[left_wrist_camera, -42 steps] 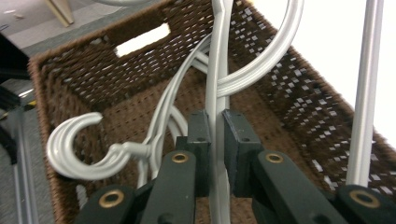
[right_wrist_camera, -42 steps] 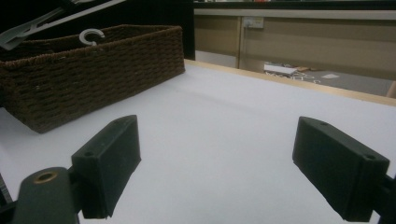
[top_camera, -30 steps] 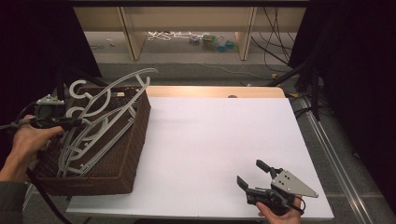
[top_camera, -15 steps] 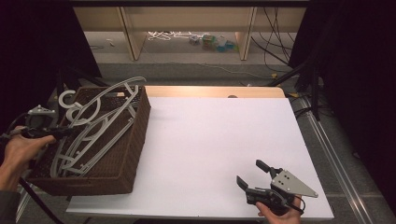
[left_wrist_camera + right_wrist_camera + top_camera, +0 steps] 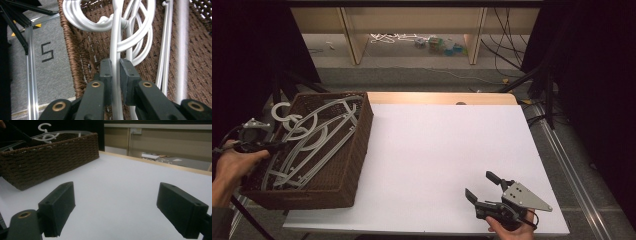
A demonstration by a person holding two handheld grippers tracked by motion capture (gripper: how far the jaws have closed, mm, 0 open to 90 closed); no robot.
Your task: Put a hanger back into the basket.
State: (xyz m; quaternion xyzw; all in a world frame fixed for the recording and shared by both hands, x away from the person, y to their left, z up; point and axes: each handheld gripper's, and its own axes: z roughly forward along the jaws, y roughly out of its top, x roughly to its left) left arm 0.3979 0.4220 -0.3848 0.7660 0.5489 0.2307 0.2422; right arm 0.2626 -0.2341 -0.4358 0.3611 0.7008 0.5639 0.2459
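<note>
White tabletop, far left: the left gripper (image 5: 115, 72) clamps a white hanger (image 5: 115, 50) lying lengthwise in the wicker basket (image 5: 357, 150); the right gripper (image 5: 484, 187), wide open and empty, rests near right.

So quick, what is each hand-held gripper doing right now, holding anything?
Left hand-held gripper: closed on a white hanger in the wicker basket.
Right hand-held gripper: open, holding nothing, over the white table.

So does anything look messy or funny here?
Yes: the white hangers lie in a tangled pile in the brown basket, their hooks poking over its far rim. The left gripper pinches one hanger's thin bar.
</note>
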